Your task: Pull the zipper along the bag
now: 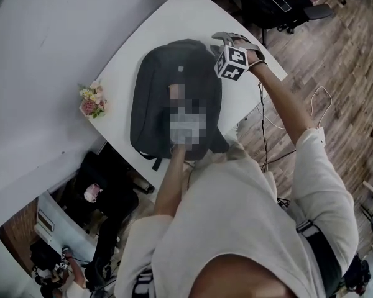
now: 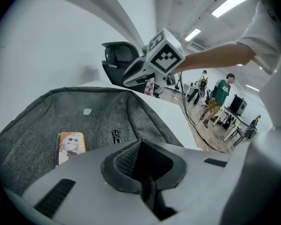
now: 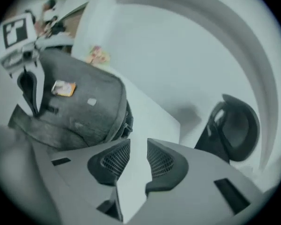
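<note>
A white bench (image 1: 174, 17) is set into a corner of white walls, with wood flooring beside it and a dark office chair (image 3: 234, 125) seen beyond its far edge. A dark grey bag (image 1: 168, 73) is laid flat across the bench. A small bunch of flowers (image 1: 92, 100) is placed near the bench's left edge, apart from the bag. On the bag's front, a picture card (image 2: 70, 146) with an orange border and a small pale tag (image 2: 87, 111) are seen. The left gripper (image 2: 140, 161) is held low over the near end of the bag. Its fingers are pressed together, and a dark strip is seen running down from the seam between them, though what it is cannot be told. The right gripper (image 1: 221, 39) is held by the bag's far right corner, clear of the fabric. Its fingers are spread apart, and only bare bench is seen in the gap between them. What appear to be zipper pulls (image 3: 126, 123) are seen on the bag's side edge, near the right gripper and not touched by it. People (image 2: 220, 90) are seen standing in the room behind.
</note>
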A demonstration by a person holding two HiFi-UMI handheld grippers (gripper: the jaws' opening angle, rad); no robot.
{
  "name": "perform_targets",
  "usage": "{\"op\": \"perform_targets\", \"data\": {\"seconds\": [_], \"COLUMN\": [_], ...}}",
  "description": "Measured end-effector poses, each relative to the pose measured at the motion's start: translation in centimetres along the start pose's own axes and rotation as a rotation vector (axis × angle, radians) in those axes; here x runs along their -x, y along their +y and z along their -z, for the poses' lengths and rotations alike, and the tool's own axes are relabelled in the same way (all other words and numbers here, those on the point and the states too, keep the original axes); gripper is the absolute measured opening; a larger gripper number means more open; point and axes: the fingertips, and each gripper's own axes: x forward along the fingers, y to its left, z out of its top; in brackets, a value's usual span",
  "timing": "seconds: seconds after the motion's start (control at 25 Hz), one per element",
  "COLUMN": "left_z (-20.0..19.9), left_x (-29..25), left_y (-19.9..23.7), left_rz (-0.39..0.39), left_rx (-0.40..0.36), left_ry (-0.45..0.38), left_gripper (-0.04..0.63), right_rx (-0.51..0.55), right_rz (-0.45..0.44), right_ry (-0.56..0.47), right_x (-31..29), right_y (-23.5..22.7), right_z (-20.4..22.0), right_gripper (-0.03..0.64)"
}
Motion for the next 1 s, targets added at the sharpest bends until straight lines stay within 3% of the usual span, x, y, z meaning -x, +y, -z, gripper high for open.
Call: {"op": "perform_targets", "data": {"seconds": [0.16, 0.24, 0.32, 0.44, 0.68, 1.0], "left_z": [-0.9, -1.7, -2.9, -5.0, -9.3, -13.0], "left_x": [1.1, 1.8, 2.8, 4.7, 8.9, 12.7], "left_y": [0.6, 1.0, 1.3, 1.8, 1.1, -0.4], "left_rz": [-0.031, -0.053, -0.075, -0.107, -0.151, -0.179], "left_rx": [0.04, 0.032, 0.025, 0.017, -0.009, -0.05], "left_ry": [-0.058, -0.085, -0.121, -0.193, -0.329, -0.455], "left_gripper": [0.025, 0.025, 0.025, 0.025, 0.025, 0.025], "right_rx": [-0.513, -0.681, -0.783, -0.88, -0.972, -0.947], "right_rz": [0.076, 0.121, 0.165, 0.229, 0.352, 0.453], "right_ry": [-0.144, -0.185, -0.201, -0.214, -0.295, -0.356], "right_x": [6.5, 9.4, 11.9, 15.3, 21.8, 27.5], "right_y": [0.6, 1.3, 2.1, 2.8, 3.3, 4.0], "right_z": [1.6, 3.3, 5.0, 6.9, 7.8, 7.1], "right_gripper": [0.103, 0.088, 0.076, 0.045, 0.014, 0.014]}}
